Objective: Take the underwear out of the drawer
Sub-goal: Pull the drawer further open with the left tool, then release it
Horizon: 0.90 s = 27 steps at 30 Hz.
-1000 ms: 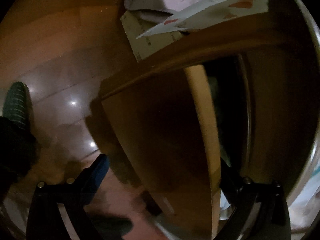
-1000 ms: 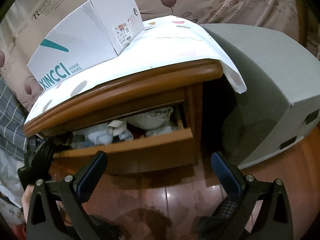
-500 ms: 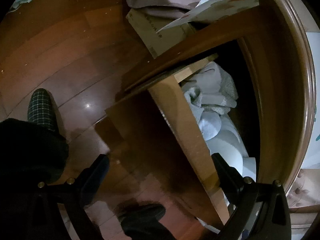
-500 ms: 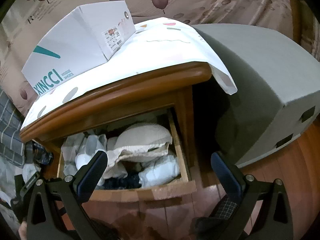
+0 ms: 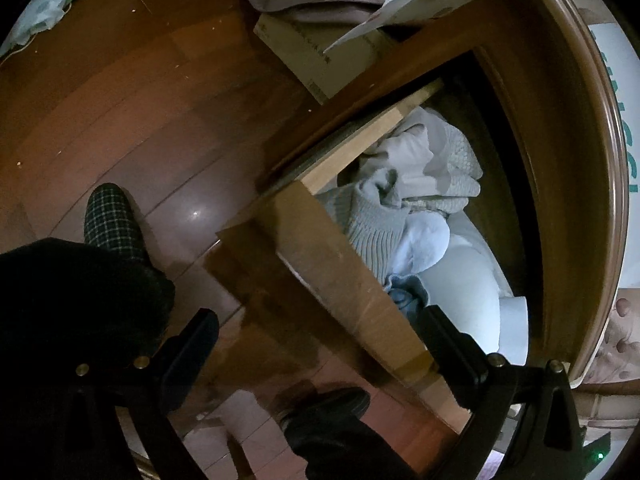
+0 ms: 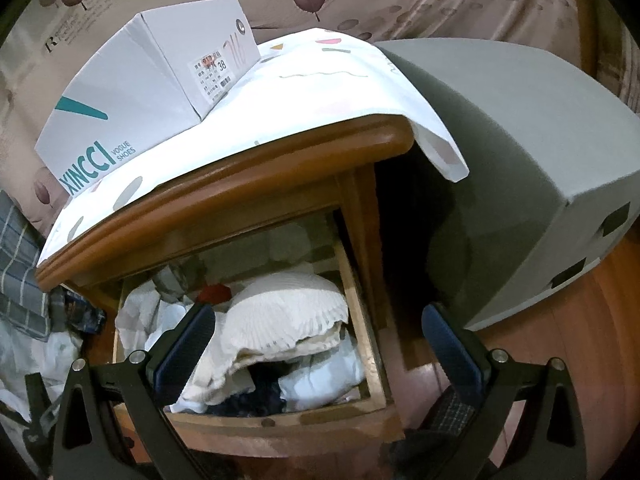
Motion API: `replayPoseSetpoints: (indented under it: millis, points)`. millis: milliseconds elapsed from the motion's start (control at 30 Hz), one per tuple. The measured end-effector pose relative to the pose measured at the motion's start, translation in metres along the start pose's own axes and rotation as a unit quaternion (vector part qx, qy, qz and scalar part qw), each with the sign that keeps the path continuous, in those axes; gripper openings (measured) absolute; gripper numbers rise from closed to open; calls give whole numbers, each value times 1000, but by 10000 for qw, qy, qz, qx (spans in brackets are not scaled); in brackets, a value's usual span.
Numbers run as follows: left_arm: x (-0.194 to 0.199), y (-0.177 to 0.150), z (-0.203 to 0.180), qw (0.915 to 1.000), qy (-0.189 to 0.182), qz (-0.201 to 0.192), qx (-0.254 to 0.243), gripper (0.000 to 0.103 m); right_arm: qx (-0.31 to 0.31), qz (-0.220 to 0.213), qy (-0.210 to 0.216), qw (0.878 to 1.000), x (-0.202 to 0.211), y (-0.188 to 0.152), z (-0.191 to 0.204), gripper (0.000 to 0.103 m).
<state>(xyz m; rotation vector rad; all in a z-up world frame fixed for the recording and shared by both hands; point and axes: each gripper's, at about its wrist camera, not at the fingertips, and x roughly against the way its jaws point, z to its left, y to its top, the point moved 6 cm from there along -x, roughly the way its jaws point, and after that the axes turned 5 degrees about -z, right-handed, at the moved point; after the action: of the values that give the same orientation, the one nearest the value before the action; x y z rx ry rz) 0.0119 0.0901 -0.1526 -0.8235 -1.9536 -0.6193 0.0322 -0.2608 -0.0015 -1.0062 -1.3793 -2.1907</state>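
Both my grippers, left point(image 5: 316, 344) and right point(image 6: 316, 344), are spread wide (nothing held); drawer point(image 6: 280, 424) stands open ahead, underwear point(image 6: 288, 312) heaped inside.

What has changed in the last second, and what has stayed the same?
The drawer slid out from nearly closed to wide open, uncovering the clothes inside. The left gripper straddles its front panel; the right gripper came closer above it. Both stayed open and empty. The shoe box did not move.

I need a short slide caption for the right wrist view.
Open right gripper above the open drawer full of folded clothes.
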Motion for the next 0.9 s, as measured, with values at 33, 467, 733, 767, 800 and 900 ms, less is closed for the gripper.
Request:
replayPoseSetpoints:
  millis: [33,467,733,767,800,900]
  points:
    - [-1,-1,1,10000,44,-3,-23,103,-4,7,4,10000,0,0,0,102]
    - [14,-9,0,9972,579,52,-480,103,-20,86,-29,10000,-2,-1,-3,102]
    - [25,2,-18,9867,986,-240,-1266,101,270,457,138,9985,-11,-10,7,102]
    - [27,3,-20,9853,1020,-248,-1351,101,310,516,153,9981,-13,-11,9,102]
    - [29,3,-21,9839,1050,-271,-1423,100,344,575,164,9976,-15,-13,10,102]
    - [42,4,-30,9761,1150,-430,-1796,100,478,645,167,9966,-17,-15,12,102]
